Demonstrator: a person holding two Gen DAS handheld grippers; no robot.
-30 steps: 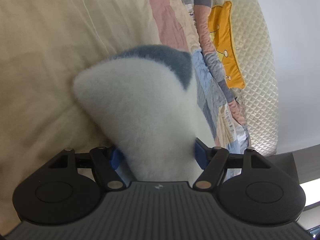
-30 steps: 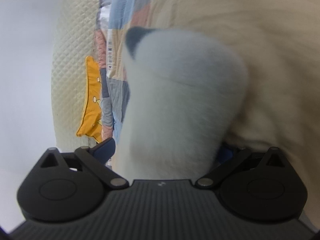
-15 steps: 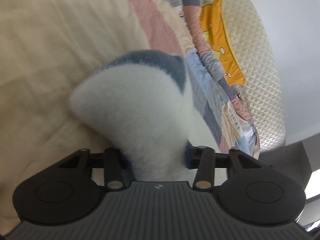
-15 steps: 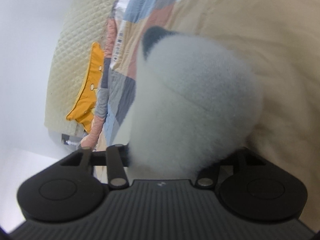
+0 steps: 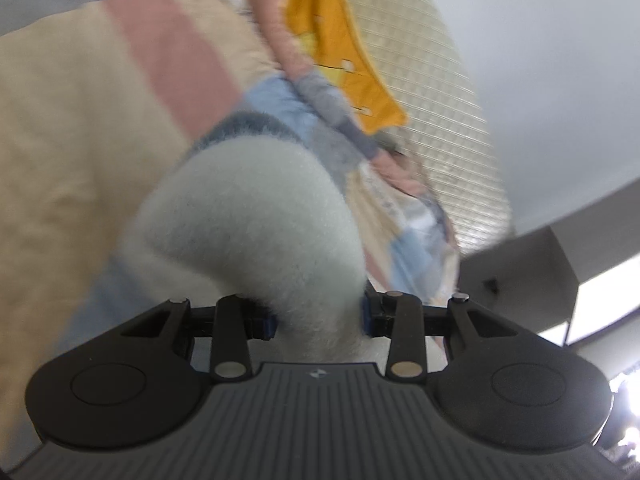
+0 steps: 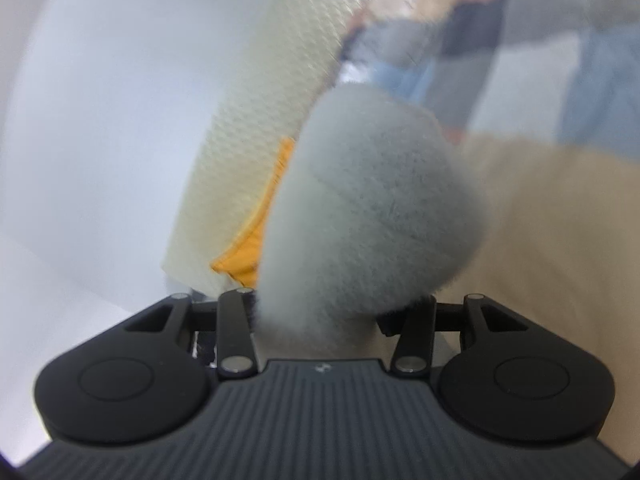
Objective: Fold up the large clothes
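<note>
A fluffy white garment with a grey-blue trim fills the middle of both wrist views. My left gripper (image 5: 316, 318) is shut on a bunched fold of the fluffy garment (image 5: 256, 216), lifted above the bed. My right gripper (image 6: 320, 316) is shut on another bunched part of the same garment (image 6: 372, 208). The fabric hides the fingertips of both grippers. Both views are blurred by motion.
A beige blanket (image 5: 60, 128) and a pastel patchwork quilt (image 5: 168, 52) cover the bed below. A cream quilted headboard (image 5: 432, 92) with an orange cushion (image 5: 344, 60) stands behind, against a pale wall (image 6: 100, 100). A dark piece of furniture (image 5: 520, 264) stands at right.
Both grippers have closed tighter on the fluffy garment and lifted and tilted it toward the headboard; more quilt, headboard and wall show now.
</note>
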